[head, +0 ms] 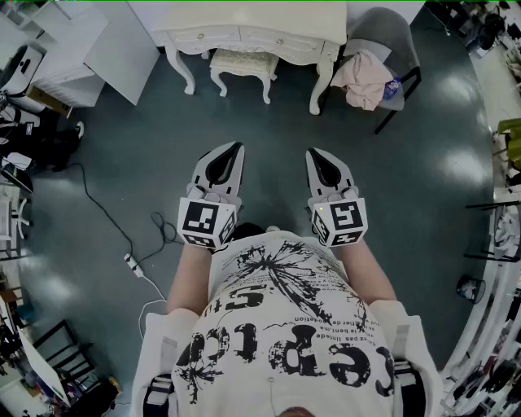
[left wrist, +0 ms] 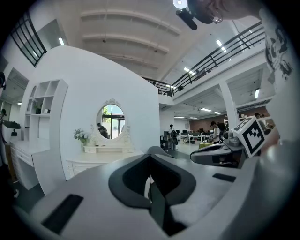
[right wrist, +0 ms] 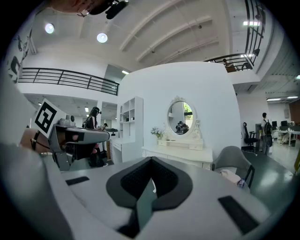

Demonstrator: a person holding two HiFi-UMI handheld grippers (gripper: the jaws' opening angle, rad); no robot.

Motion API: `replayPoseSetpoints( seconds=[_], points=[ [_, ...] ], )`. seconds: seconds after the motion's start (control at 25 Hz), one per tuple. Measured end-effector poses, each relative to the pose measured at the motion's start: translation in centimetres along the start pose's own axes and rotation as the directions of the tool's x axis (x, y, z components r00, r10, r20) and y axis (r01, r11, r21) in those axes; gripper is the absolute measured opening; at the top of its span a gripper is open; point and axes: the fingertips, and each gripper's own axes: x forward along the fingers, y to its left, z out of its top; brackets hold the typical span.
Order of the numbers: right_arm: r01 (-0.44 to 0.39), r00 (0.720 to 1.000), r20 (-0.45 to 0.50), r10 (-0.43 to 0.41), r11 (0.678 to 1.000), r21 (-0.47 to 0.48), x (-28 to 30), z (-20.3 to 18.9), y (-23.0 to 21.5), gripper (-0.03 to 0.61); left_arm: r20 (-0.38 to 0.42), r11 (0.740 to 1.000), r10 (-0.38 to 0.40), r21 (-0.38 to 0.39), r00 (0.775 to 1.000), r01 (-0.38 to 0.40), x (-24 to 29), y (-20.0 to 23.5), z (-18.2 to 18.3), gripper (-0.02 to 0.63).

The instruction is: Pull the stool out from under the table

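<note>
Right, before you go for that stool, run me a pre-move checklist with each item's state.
1. Stool is tucked under the table, between its front legs: ok.
2. Left gripper is open for a grasp: not ok, its jaws are together and empty.
3. Right gripper is open for a grasp: not ok, its jaws are together and empty.
4. Grippers are at the stool: not ok, both are well short of it.
5. Floor ahead is free: ok, the cable lies off to the left.
6. Chair is clear of the stool: ok, it stands beyond the table's right leg.
</note>
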Motion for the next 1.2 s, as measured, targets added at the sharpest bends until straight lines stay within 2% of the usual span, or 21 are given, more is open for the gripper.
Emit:
replayPoseSetpoints(
  seconds=[0.24,0.44,0.84,0.88,0.96,1.04,1.2],
  points=[
    [0.001,1.000,-0.007,-0.001,1.000,-0.007,0.1,0.4,-0.3,0.017,-0.005,1.000,0.010,-0.016,1.000,-0.010,0.2,0.4,0.1,0.021],
    [-0.030,0.999,-0.015,0.030,1.000,0.001,0.1,-0.2,0.6,0.016,-0.001,1.000,0.012,-0.028,1.000,-0.012,0.3,0.4,-0.3,0.021],
    [-0.035,0.999,-0.003,0.035,0.998,0.054,0.5,-0.6,0.3,0.019,-0.015,0.999,0.014,-0.031,1.000,-0.015,0.0,0.6,-0.9,0.021],
    [-0.049,0.999,-0.013,0.049,0.997,0.052,0.6,-0.8,0.5,0.037,-0.020,0.999,0.017,-0.032,1.000,-0.018,-0.1,0.7,-1.0,0.021],
    [-0.073,0.996,-0.037,0.075,0.996,0.052,1.1,-1.5,0.9,0.223,-0.032,0.999,0.026,-0.033,0.999,-0.027,-0.2,1.0,-1.4,0.021],
    [-0.080,0.995,-0.054,0.084,0.995,0.059,1.7,-2.3,1.0,0.256,-0.041,0.999,0.033,-0.032,0.999,-0.034,-0.3,1.2,-1.7,0.021],
    [-0.092,0.992,-0.082,0.098,0.993,0.078,3.7,-3.2,1.2,0.259,-0.062,0.998,0.051,-0.042,0.997,-0.054,0.0,3.1,-2.7,0.021]
  ],
)
